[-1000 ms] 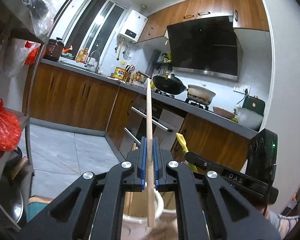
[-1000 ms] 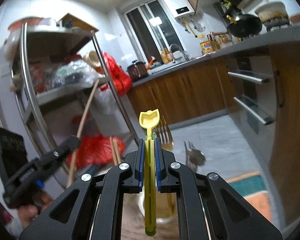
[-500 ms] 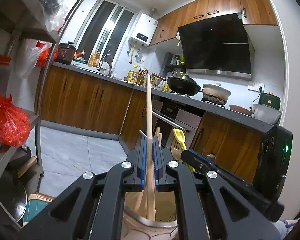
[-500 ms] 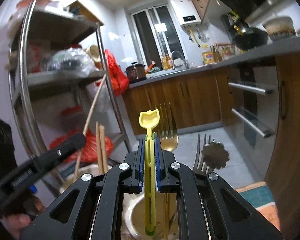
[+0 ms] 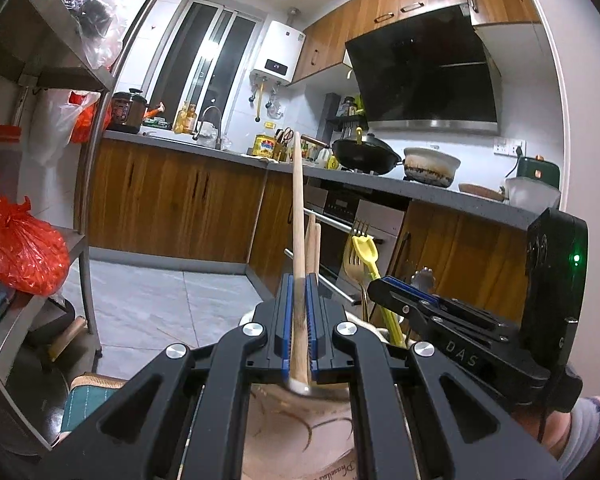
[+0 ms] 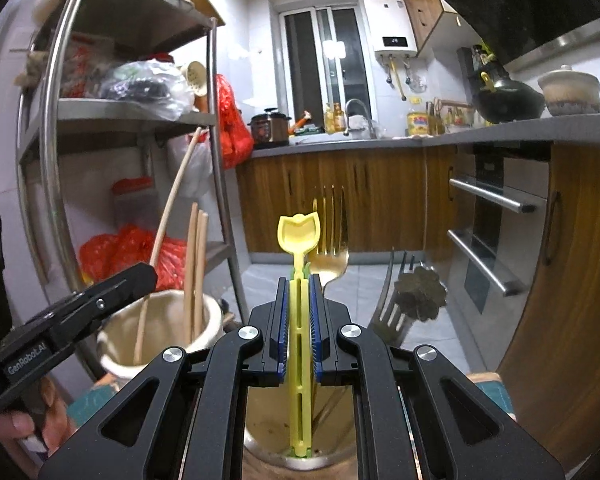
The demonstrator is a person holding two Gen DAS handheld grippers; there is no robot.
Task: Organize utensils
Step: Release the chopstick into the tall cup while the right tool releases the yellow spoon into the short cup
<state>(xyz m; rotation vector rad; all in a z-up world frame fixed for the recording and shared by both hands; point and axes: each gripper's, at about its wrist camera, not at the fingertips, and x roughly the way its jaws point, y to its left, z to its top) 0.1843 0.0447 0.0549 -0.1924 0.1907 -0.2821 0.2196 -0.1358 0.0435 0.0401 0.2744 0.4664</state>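
Wooden chopstick [image 5: 299, 216] clamped upright in left gripper [image 5: 296, 320] over cream holder [image 6: 160, 320], right gripper [image 6: 299, 320] pinching yellow spoon [image 6: 298, 236] above steel cup [image 6: 284, 452], both poised for drop-in

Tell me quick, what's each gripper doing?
Left gripper: shut on a wooden chopstick.
Right gripper: shut on a yellow spoon.

We are seeing a black wok [image 5: 366, 155] sitting beside a white pot [image 5: 431, 165] on the counter. A red bag [image 5: 18, 254] is lying on the steel rack [image 6: 140, 114].
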